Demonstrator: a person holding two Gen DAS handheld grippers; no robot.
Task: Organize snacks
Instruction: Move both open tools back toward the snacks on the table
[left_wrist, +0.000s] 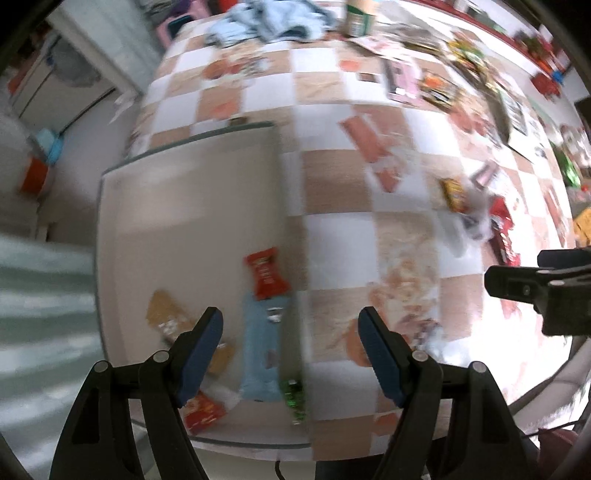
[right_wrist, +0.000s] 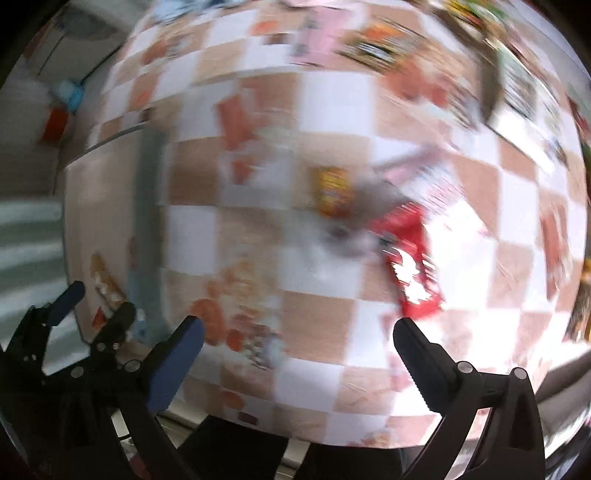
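Worktop (left_wrist: 332, 192) w/ checkered cloth; beige tray (left_wrist: 184, 206) holds approx. 5 snack packs. Left hand-held gripper (left_wrist: 291, 354) spread, empty; right hand-held gripper (right_wrist: 299, 350) also spread.

The left gripper (left_wrist: 290, 354) has black, angular plastic arms with round silver pivot pins. Its fingers (left_wrist: 201, 354) carry blue pads. The right gripper (right_wrist: 297, 360) looks alike.

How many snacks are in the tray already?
5 that I can see in the tray: a red packet, a light blue bar, a tan packet, an orange-red packet and a green candy. The left hand-held gripper may hide more.
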